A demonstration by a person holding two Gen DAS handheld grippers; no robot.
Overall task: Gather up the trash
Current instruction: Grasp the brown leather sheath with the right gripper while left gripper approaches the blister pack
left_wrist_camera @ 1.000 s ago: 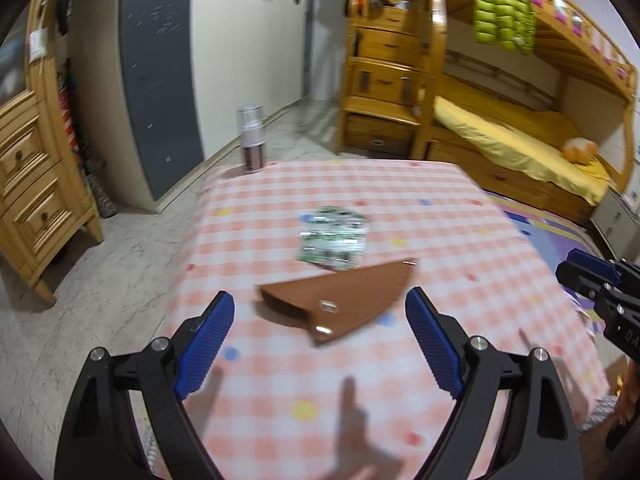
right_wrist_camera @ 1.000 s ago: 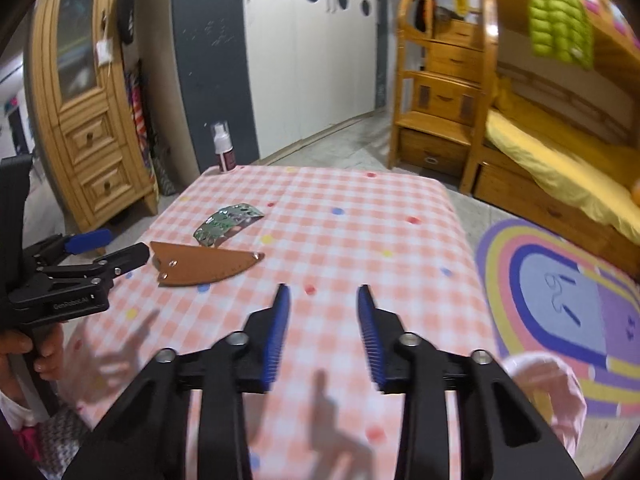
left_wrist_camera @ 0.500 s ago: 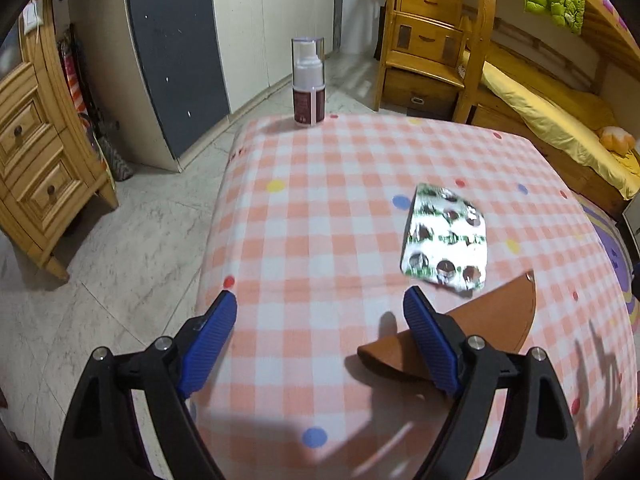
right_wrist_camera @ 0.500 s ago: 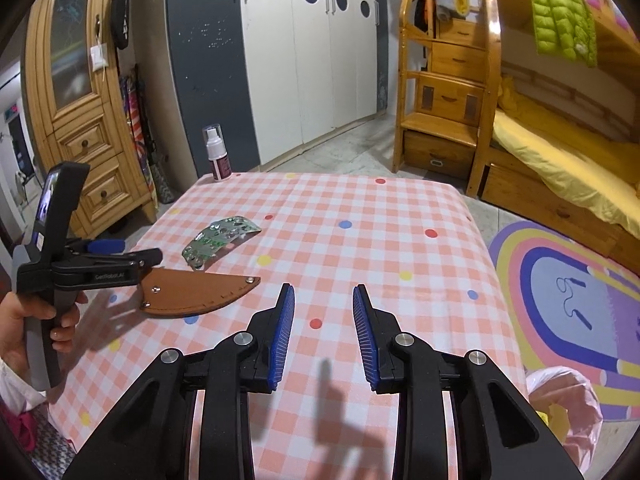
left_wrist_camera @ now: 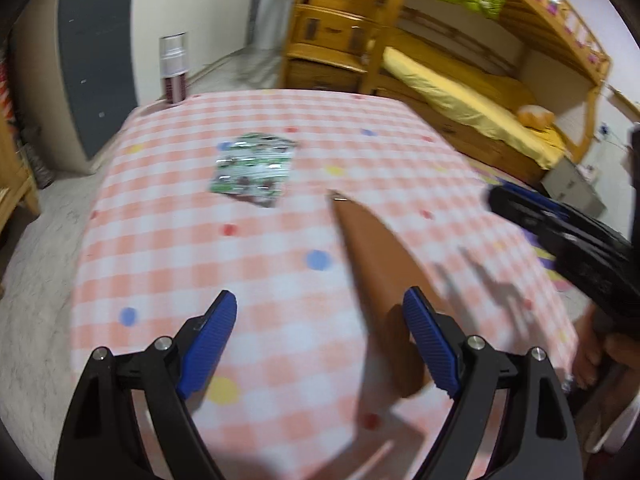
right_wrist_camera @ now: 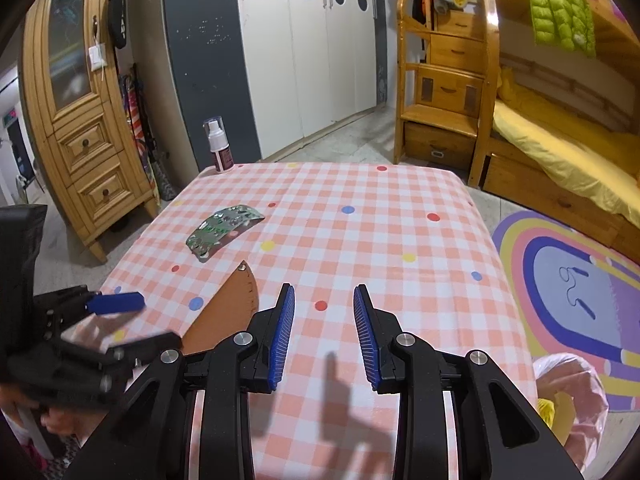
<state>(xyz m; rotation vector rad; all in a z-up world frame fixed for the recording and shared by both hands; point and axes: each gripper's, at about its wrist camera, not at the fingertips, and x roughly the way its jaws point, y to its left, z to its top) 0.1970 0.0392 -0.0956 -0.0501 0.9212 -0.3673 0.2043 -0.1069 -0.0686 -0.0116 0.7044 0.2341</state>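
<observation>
An empty silver and green pill blister pack (left_wrist_camera: 253,172) lies on the pink checked tablecloth (left_wrist_camera: 280,300); it also shows in the right wrist view (right_wrist_camera: 222,232). A brown leather sheath (left_wrist_camera: 384,280) lies nearer, also seen in the right wrist view (right_wrist_camera: 228,312). My left gripper (left_wrist_camera: 320,340) is open and empty above the near table edge, its right finger over the sheath's wide end. My right gripper (right_wrist_camera: 324,328) is open and empty above the tablecloth (right_wrist_camera: 400,240), right of the sheath. The left gripper (right_wrist_camera: 108,324) shows at the left of the right wrist view.
A spray bottle (right_wrist_camera: 218,150) stands on the far left corner of the table. A pink trash bag (right_wrist_camera: 568,396) sits on the floor at the table's right. A wooden cabinet (right_wrist_camera: 76,120), wardrobe and bunk bed (right_wrist_camera: 560,120) surround the table.
The left gripper has swung right and back toward the near edge, so the sheath now lies under its right finger. The right gripper has barely moved.
</observation>
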